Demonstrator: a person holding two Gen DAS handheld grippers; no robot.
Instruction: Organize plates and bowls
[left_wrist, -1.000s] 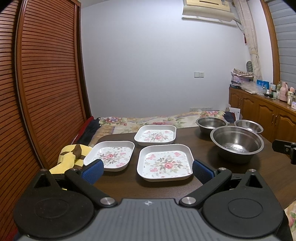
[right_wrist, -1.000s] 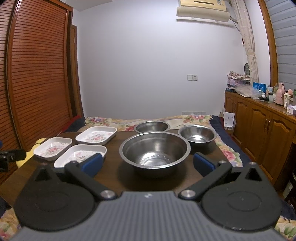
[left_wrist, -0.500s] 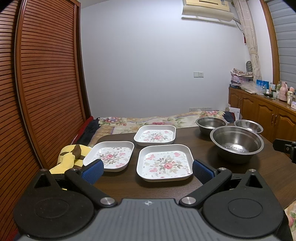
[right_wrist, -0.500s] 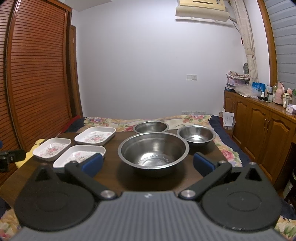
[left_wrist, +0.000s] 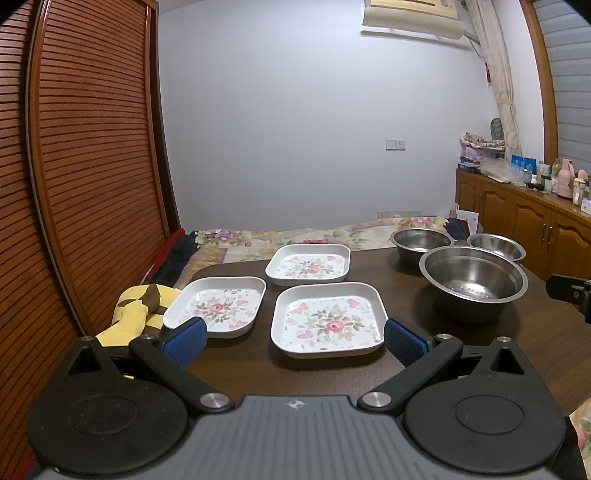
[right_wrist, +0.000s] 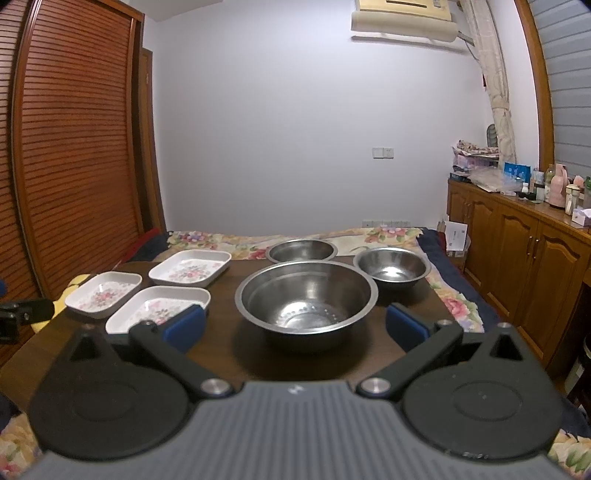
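Three white square floral plates lie on the dark wooden table (left_wrist: 406, 295): a near one (left_wrist: 328, 319), a left one (left_wrist: 218, 306) and a far one (left_wrist: 308, 263). Three steel bowls stand to the right: a large one (right_wrist: 306, 297), a far one (right_wrist: 301, 250) and a small right one (right_wrist: 391, 263). My left gripper (left_wrist: 293, 341) is open and empty, just short of the near plate. My right gripper (right_wrist: 295, 326) is open and empty, just short of the large bowl. The plates also show in the right wrist view (right_wrist: 159, 306).
A yellow and brown cloth (left_wrist: 140, 308) lies off the table's left edge. A slatted wooden wardrobe (left_wrist: 92, 166) stands close on the left. A bed with a floral cover (left_wrist: 332, 232) lies beyond the table. Wooden cabinets (right_wrist: 535, 254) with bottles run along the right wall.
Both views have shifted very slightly. The plates, the bowls and the gripper openings are unchanged.
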